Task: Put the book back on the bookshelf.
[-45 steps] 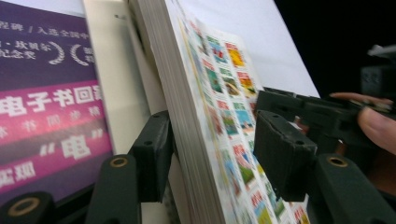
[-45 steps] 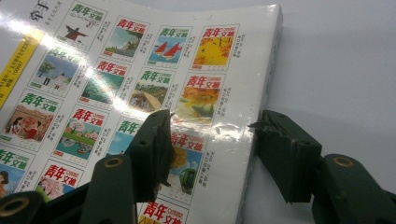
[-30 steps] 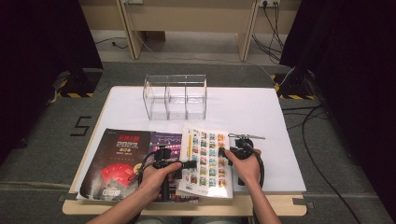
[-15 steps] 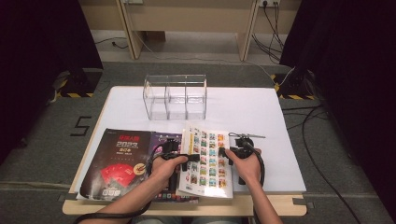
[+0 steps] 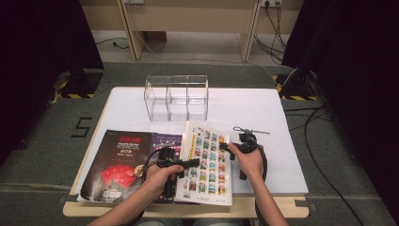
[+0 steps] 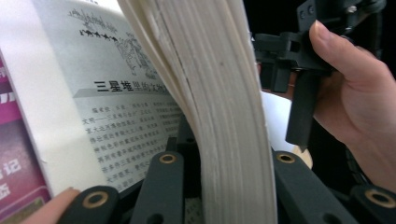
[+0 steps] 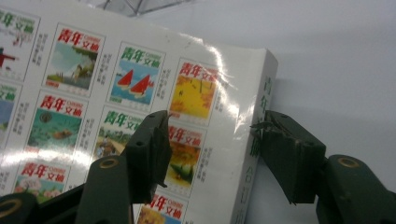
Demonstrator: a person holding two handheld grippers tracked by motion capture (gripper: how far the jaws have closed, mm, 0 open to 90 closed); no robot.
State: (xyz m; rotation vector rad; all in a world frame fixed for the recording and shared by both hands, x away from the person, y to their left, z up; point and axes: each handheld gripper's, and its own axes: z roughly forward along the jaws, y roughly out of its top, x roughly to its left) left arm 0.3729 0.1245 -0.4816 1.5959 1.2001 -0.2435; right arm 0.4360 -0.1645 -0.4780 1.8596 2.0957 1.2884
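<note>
While the thick book (image 5: 207, 165) lies near the front edge of the white worktop (image 5: 263, 117), its cover of small coloured pictures faces up and its page block is lifted along the left side. Left of the book, and touching it, lies a dark magazine (image 5: 117, 165) with red print. Beyond the book, toward the far side of the worktop, stands a clear plastic organizer (image 5: 176, 96) with three compartments, well apart from it.

Coming from the left side of the book, the left tongs (image 6: 224, 163) have the raised stack of pages between their jaws; the jaws have just been closing, and in the left gripper view the page edges fill the gap between the two black arms. Whether the pads already press the paper cannot be told there.

At the right side of the book, the right tongs (image 7: 210, 144) straddle the spine edge: one jaw sits over the cover, the other just beside the spine, with gaps showing, so they are released. The right hand (image 5: 247, 160) holds them just right of the book.
</note>
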